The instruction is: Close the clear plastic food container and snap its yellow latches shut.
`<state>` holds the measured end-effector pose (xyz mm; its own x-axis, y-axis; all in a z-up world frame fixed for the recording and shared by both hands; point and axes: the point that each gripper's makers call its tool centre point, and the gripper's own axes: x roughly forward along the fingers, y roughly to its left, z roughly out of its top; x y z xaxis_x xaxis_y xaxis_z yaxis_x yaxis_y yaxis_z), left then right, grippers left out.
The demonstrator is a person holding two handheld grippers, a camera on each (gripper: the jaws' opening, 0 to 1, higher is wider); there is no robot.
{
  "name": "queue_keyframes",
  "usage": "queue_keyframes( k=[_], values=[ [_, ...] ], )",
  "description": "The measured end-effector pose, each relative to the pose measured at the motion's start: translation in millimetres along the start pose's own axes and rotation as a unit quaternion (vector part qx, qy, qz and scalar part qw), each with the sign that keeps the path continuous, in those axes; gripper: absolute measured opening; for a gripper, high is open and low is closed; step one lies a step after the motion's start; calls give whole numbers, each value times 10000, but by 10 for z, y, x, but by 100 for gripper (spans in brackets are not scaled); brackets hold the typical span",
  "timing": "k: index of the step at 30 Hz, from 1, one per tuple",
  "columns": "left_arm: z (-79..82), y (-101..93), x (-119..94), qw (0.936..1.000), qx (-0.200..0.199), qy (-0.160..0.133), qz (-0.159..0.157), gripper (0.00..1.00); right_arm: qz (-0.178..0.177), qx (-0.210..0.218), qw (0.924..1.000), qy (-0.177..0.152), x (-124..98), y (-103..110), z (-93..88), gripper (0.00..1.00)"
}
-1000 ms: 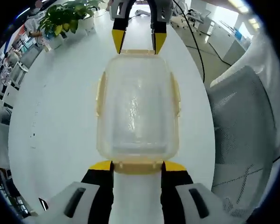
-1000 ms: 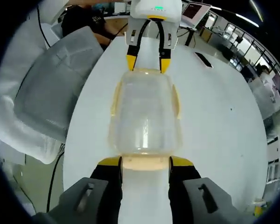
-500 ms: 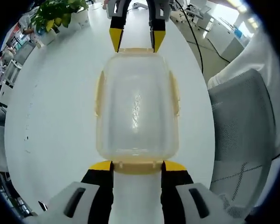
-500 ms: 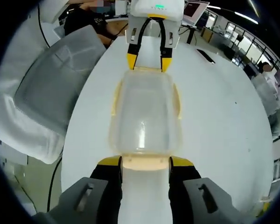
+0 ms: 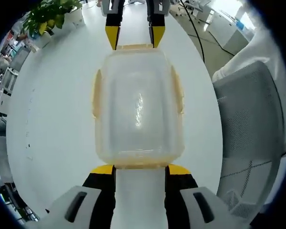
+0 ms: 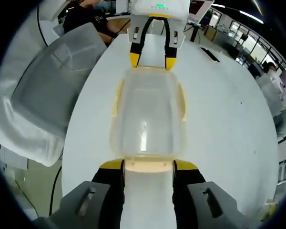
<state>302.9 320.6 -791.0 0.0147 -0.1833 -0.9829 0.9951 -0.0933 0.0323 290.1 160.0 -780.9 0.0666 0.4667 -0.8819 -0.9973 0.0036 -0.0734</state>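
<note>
The clear plastic container (image 5: 138, 105) lies lid-on on the white table (image 5: 47, 105), lengthways between the two grippers. Pale yellow latches (image 5: 96, 93) run along its long sides. My left gripper (image 5: 140, 169) stands open, its yellow tips against the container's near end, where a thin yellow latch edge shows. At the far end, the right gripper (image 5: 132, 36) touches the container with both tips. In the right gripper view the container (image 6: 149, 114) shows a pale orange end latch (image 6: 149, 166) between the open jaws of my right gripper (image 6: 149, 167). The left gripper (image 6: 151, 59) sits opposite.
A grey mesh chair (image 5: 248, 124) stands beside the table, also visible as the chair (image 6: 52, 71) in the right gripper view. A potted plant (image 5: 45, 19) is on the far table edge. A cable (image 5: 195, 33) trails off the table. A person (image 6: 88, 16) sits behind.
The container looks larger in the left gripper view as that camera closed in. Its near end latch, a broad yellow strip before, now shows only a thin edge. Both grippers stay at the ends.
</note>
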Motion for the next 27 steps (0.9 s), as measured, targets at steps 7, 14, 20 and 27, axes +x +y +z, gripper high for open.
queue_keyframes(
  k=[7, 14, 20, 27],
  values=[
    [-21, 9, 18, 9999, 137, 58, 57, 34, -29, -44, 10000, 18, 3, -4, -2, 36],
    [-86, -1, 114, 9992, 373, 93, 63, 48, 32, 101, 9999, 79, 26, 20, -109, 42],
    [-303, 28, 114, 9991, -360, 200, 84, 55, 1, 637, 9973, 367, 8, 38, -364, 44],
    [-292, 175, -177, 9619, -2584, -875, 169, 57, -46, 2555, 9664, 271, -169, -23, -517, 47]
  ],
)
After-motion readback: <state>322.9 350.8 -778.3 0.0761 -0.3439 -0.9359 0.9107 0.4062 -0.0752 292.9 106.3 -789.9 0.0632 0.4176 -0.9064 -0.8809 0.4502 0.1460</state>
